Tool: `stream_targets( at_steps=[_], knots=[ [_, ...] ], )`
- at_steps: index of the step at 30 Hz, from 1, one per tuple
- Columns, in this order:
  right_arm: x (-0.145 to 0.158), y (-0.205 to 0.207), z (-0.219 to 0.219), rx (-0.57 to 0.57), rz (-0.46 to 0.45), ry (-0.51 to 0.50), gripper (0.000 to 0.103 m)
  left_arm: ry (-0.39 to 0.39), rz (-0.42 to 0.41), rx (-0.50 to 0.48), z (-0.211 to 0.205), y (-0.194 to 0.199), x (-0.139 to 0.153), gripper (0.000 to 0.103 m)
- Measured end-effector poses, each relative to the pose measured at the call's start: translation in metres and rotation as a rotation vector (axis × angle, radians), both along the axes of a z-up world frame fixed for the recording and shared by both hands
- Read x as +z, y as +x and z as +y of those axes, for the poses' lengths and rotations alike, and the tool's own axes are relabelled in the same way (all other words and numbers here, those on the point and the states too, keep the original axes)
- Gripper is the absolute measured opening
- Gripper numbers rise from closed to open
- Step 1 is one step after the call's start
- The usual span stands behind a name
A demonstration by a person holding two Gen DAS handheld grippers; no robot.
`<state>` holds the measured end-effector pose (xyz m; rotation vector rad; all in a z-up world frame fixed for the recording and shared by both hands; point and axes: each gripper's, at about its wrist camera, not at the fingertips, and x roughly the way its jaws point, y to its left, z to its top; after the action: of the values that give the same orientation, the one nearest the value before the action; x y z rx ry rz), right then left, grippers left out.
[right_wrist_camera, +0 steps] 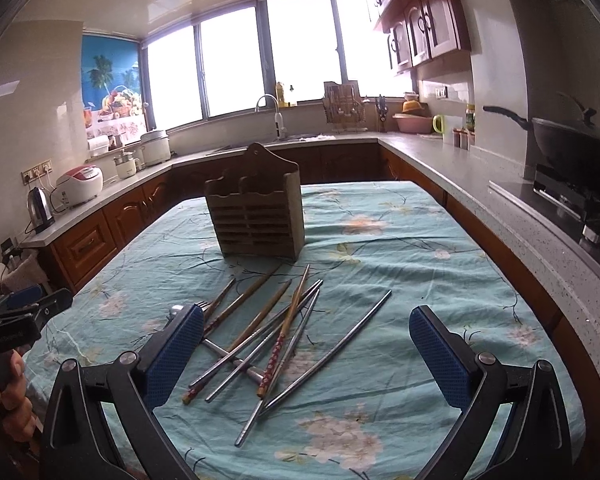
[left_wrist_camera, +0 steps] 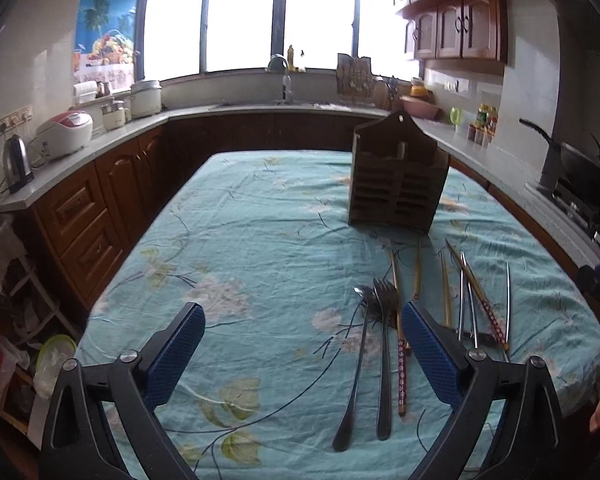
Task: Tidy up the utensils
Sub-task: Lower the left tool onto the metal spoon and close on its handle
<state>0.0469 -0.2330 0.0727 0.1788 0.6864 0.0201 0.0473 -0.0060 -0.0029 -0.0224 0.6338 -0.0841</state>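
nearest the lens in the left wrist view, the left gripper (left_wrist_camera: 303,318) stands with its blue-padded jaws spread wide and nothing clamped between them. a spoon (left_wrist_camera: 354,364) and a fork (left_wrist_camera: 384,356) lie side by side on the tablecloth (left_wrist_camera: 260,240) in the gap, closer to the right pad, with their heads pointing far. a patterned red chopstick (left_wrist_camera: 401,376) lies just right of the fork and is partly crossed by it.

in the right wrist view the right gripper (right_wrist_camera: 306,320) is likewise released, jaws wide apart and empty, above a loose heap of chopsticks (right_wrist_camera: 276,336). some are bamboo, some metal, and one has a red patterned handle. they cross each other in a fan, and one metal chopstick (right_wrist_camera: 336,346) lies a little apart to the right.

the wooden utensil holder (right_wrist_camera: 258,212) stands upright on the cloth, farther off than the heap and just beyond the chopstick tips. its slatted front faces near, and its compartments look empty from here.

at the left edge of the right wrist view, a hand (right_wrist_camera: 10,396) grips the other tool's handle (right_wrist_camera: 8,338). there is faint print on that handle, too small to read. no other writing or brand can be made out.
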Motion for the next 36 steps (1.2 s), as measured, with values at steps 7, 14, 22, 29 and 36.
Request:
stream_targets(
  at_steps=[7, 14, 22, 29, 36],
  knots=[
    [-0.029, 0.033, -0.019, -0.031, 0.126, 0.021, 0.093, 0.013, 0.122, -0.083, -0.008, 0.037, -0.018, 0.082],
    [-0.067, 0.07, -0.037, -0.066, 0.275, 0.076, 0.067, 0.023, 0.206, -0.132, -0.014, 0.075, -0.036, 0.068],
    [-0.1, 0.103, -0.056, -0.107, 0.392, 0.088, 0.054, 0.02, 0.282, -0.179, -0.023, 0.113, -0.059, 0.051],
    [-0.116, 0.127, -0.053, -0.083, 0.46, 0.031, 0.046, 0.021, 0.319, -0.237, -0.037, 0.137, -0.07, 0.041],
    [-0.119, 0.138, -0.041, -0.03, 0.464, -0.029, 0.022, 0.034, 0.331, -0.281, -0.046, 0.14, -0.077, 0.02]
  ],
)
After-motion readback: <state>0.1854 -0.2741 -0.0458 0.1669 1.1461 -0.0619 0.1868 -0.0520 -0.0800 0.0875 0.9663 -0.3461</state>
